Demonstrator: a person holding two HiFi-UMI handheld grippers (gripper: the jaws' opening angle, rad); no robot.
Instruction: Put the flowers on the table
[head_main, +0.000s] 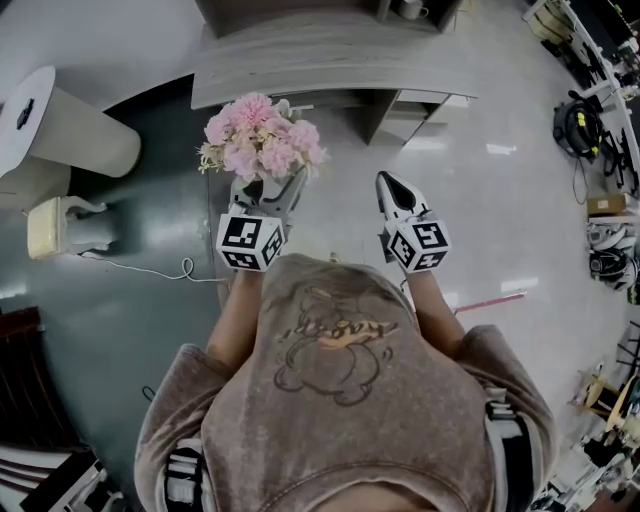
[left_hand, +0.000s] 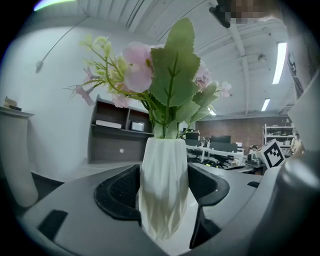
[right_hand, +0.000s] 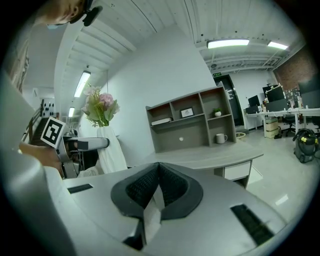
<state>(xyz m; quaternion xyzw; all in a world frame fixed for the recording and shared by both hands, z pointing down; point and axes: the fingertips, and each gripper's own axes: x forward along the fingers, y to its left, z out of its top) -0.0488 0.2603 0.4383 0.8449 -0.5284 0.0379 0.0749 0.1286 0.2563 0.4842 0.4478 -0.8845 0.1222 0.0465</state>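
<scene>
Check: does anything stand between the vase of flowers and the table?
Nothing visible does. The left gripper grips the white vase, its flowers at the near edge of the grey table.

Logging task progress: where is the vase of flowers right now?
The white vase of pink flowers is clamped in the left hand-held gripper, at the head view's centre-left, held in the air just short of the grey desk.

The vase (left_hand: 164, 192) is white, matt and faceted, like unglazed ceramic. The flowers (left_hand: 136, 62) look like cloth, with veined plastic-looking leaves. The left tongs (head_main: 270, 188) and right tongs (right_hand: 159, 172) are smooth matt grey plastic with black ribbed pads (left_hand: 120, 192). The table (head_main: 330, 55) is pale matt wood grain, and the floor (head_main: 480, 200) is glossy.
</scene>
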